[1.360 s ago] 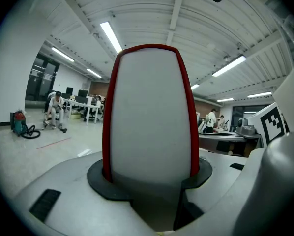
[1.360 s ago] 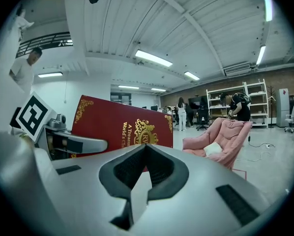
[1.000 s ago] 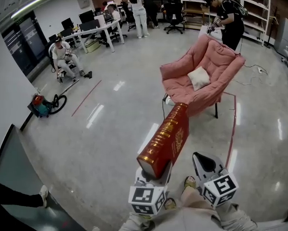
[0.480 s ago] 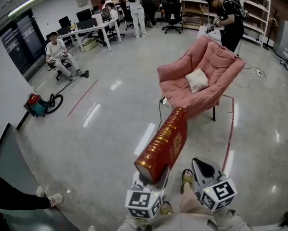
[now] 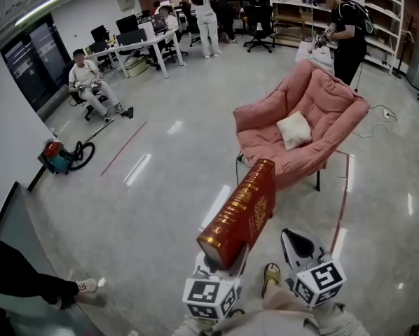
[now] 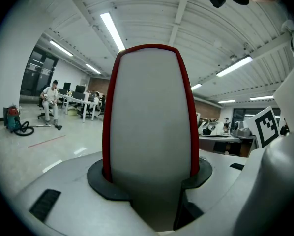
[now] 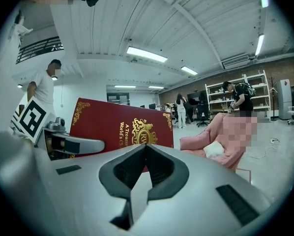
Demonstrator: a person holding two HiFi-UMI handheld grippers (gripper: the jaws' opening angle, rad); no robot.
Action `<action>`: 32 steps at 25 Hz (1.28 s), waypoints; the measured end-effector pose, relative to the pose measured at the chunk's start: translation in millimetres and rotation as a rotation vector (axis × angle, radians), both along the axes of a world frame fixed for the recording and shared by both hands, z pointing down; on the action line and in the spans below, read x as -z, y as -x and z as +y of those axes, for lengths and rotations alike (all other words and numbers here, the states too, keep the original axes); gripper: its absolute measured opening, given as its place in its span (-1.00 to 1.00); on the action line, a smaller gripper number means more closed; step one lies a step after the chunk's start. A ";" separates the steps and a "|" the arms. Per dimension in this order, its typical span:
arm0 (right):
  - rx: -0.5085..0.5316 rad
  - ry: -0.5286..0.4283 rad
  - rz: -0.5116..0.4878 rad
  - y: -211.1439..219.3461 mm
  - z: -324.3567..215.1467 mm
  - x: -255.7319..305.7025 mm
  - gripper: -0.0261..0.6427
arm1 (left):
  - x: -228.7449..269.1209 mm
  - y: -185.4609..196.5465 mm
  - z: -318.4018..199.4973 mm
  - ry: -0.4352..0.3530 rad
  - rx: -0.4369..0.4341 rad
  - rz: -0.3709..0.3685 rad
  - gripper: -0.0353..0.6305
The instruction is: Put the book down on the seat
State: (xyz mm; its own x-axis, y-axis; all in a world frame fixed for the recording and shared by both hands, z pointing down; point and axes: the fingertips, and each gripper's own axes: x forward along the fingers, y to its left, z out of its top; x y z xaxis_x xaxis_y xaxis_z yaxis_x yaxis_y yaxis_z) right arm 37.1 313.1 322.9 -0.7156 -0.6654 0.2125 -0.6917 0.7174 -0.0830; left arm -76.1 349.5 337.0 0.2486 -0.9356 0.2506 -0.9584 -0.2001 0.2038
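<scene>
A thick red book [image 5: 241,212] with gold print stands on end in my left gripper [image 5: 223,257], which is shut on its lower end. In the left gripper view the book's pale page edge [image 6: 149,122] fills the space between the jaws of the left gripper [image 6: 149,176]. My right gripper [image 5: 298,242] is beside it to the right, shut and empty. From the right gripper [image 7: 144,166] I see the book's cover [image 7: 120,127] on the left. The pink armchair [image 5: 314,117] with a white cushion [image 5: 295,130] on its seat stands ahead across the floor.
Red tape lines [image 5: 342,201] mark the floor by the chair. A person [image 5: 349,33] stands behind the chair near shelves. A vacuum cleaner [image 5: 59,156] lies at the left, a seated person [image 5: 87,82] and desks beyond. Someone's leg [image 5: 27,285] is at the lower left.
The book stays held the same way in my left gripper. The head view has shifted a little, so the chair sits slightly further right. The leg at the lower left has stepped forward.
</scene>
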 end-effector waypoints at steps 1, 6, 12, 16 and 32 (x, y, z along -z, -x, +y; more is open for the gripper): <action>-0.001 0.002 -0.003 -0.8 -14.0 0.8 -0.90 | 0.6 -0.4 -13.5 0.003 0.004 0.000 -0.16; 0.015 -0.004 -0.002 -12.8 -82.7 13.1 -0.90 | 9.1 -11.0 -78.9 0.016 0.028 0.005 -0.16; 0.041 -0.024 -0.008 -37.1 -153.7 25.2 -0.90 | 17.8 -34.8 -146.8 0.004 0.057 0.005 -0.16; 0.053 -0.023 -0.013 -55.8 -191.1 20.2 -0.90 | 13.7 -52.7 -183.4 0.006 0.076 0.008 -0.16; 0.005 0.039 -0.009 -87.8 -285.3 -3.4 -0.90 | -9.9 -72.6 -286.8 0.074 0.047 -0.008 -0.16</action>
